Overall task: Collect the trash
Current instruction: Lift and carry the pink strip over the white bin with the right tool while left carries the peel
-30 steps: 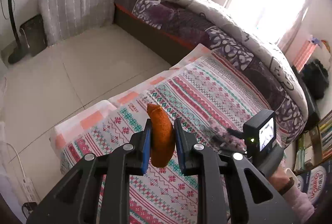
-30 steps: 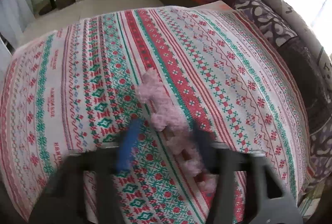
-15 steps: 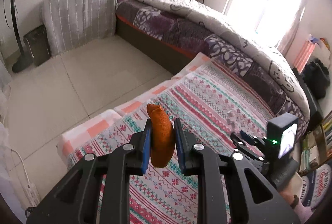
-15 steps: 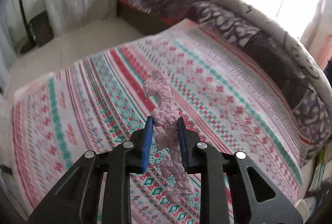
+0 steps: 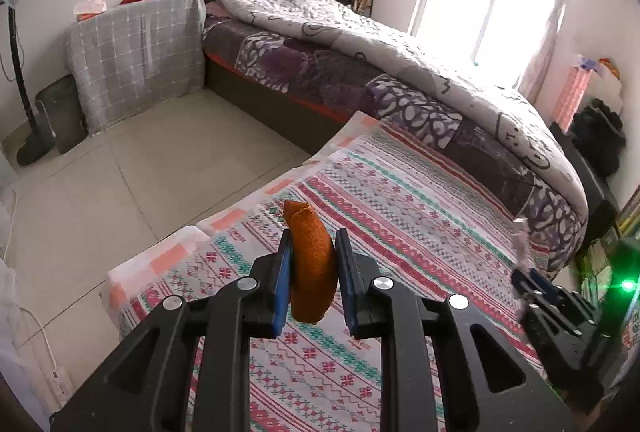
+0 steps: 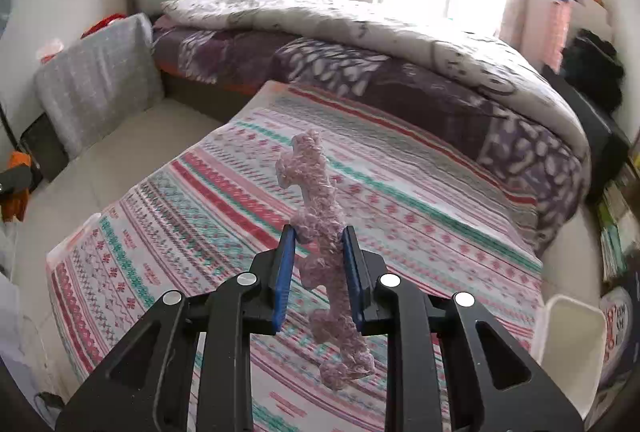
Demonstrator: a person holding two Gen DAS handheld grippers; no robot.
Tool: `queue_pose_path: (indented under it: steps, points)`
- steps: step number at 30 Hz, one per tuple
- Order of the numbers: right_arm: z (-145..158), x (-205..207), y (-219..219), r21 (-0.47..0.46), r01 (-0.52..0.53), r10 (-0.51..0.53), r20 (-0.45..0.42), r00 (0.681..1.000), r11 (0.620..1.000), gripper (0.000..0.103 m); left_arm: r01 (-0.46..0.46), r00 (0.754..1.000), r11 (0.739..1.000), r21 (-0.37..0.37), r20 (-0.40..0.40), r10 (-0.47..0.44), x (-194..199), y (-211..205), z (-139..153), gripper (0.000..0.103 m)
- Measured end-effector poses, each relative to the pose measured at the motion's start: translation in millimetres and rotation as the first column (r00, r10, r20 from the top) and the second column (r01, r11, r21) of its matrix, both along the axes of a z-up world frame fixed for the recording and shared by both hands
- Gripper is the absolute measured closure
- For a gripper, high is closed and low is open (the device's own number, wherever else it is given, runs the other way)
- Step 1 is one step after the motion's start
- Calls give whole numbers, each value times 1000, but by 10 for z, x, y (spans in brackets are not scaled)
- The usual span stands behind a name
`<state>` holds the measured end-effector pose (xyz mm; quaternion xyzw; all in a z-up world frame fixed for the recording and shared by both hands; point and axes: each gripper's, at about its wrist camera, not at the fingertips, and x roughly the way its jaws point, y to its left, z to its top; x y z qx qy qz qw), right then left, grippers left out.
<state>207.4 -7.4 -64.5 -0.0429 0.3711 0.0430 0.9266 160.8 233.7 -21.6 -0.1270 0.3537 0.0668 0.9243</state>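
Left wrist view puts my left gripper (image 5: 311, 266) at the lower centre of the frame, its blue pads pressed on both sides of a rust-orange fabric scrap (image 5: 311, 264) that stands upright between them, tip poking above the pads. I hold it clear of the striped blanket (image 5: 400, 216) so it cannot snag on the weave. At the right edge of that frame my right gripper (image 5: 524, 278) shows from the side, a thin pale strand rising out of it.

Right wrist view shows that same gripper (image 6: 319, 260) at the lower centre, clamped on a pink fuzzy yarn strip (image 6: 320, 228). The strip is pinched near its middle, so one end stands up above the pads and the other dangles below them, hanging over the blanket without resting on it. A mid-length grip suits something this limp, I think, since neither tail is long enough to drag.

Both pieces of trash are therefore in my grippers and off the blanket. A white bin (image 6: 568, 348) sits in the lower right of the right wrist frame, just beside the blanket's edge; I judge it the likely place for both, though its inside is not visible. The orange scrap also appears at the far left edge of that frame
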Motion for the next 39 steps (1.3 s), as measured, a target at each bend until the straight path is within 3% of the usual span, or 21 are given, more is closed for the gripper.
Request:
queue_pose_path:
  steps: [9, 14, 21, 39]
  points:
    - [68, -262, -575, 55, 109, -110, 8, 994, 992, 79, 46, 999, 999, 6, -10, -46, 51, -285, -63, 81]
    - [-122, -305, -890, 88, 181, -179, -28, 983, 980, 79, 89, 996, 996, 14, -29, -88, 92, -548, -142, 82]
    - [0, -351, -1197, 93, 214, -215, 8, 977, 973, 79, 147, 989, 989, 10, -16, -147, 174, -935, -79, 82]
    - [127, -563, -1917, 115, 318, -320, -4, 947, 941, 78, 306, 952, 952, 3, 4, -306, 252, -1964, 7, 81]
